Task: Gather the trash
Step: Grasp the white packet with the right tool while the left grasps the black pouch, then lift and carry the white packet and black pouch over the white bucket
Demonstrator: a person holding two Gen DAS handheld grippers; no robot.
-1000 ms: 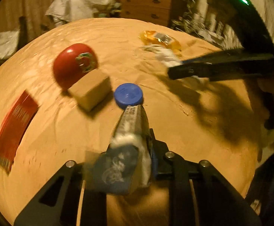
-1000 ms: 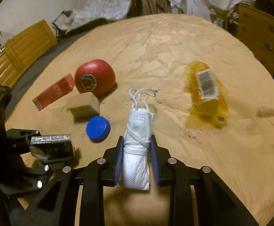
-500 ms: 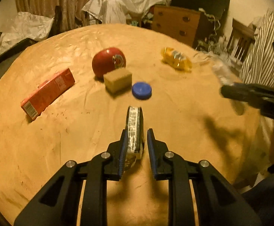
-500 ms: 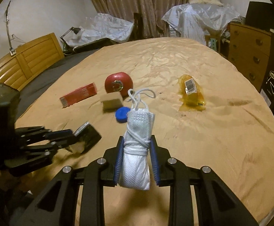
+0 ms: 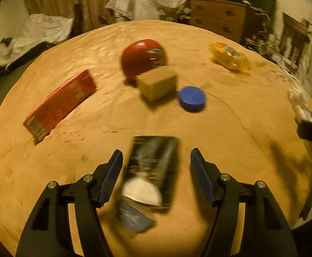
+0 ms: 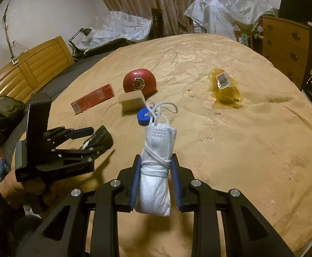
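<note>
My left gripper [image 5: 156, 169] is open; a dark foil packet [image 5: 153, 171] lies blurred between its jaws, touching neither. In the right wrist view the left gripper [image 6: 87, 137] hovers at the table's left edge with the packet [image 6: 99, 138] at its tips. My right gripper [image 6: 156, 171] is shut on a rolled white face mask [image 6: 156, 167] with its loops sticking up. On the table lie a red box [image 5: 59, 105], a red round object [image 5: 144, 59], a tan block [image 5: 158, 82], a blue cap [image 5: 192, 98] and a yellow wrapper [image 5: 228, 59].
The table [image 6: 241, 141] has a wrinkled tan cover. A black bag [image 6: 1, 113] sits off its left edge. A wooden dresser [image 6: 288, 40] stands at the right, covered furniture and curtains behind, a wooden cabinet [image 6: 27, 68] at the left.
My left gripper has opened and let go of the dark packet, which now sits loose between the jaws. The right gripper has kept hold of the mask and pulled back from the table.
</note>
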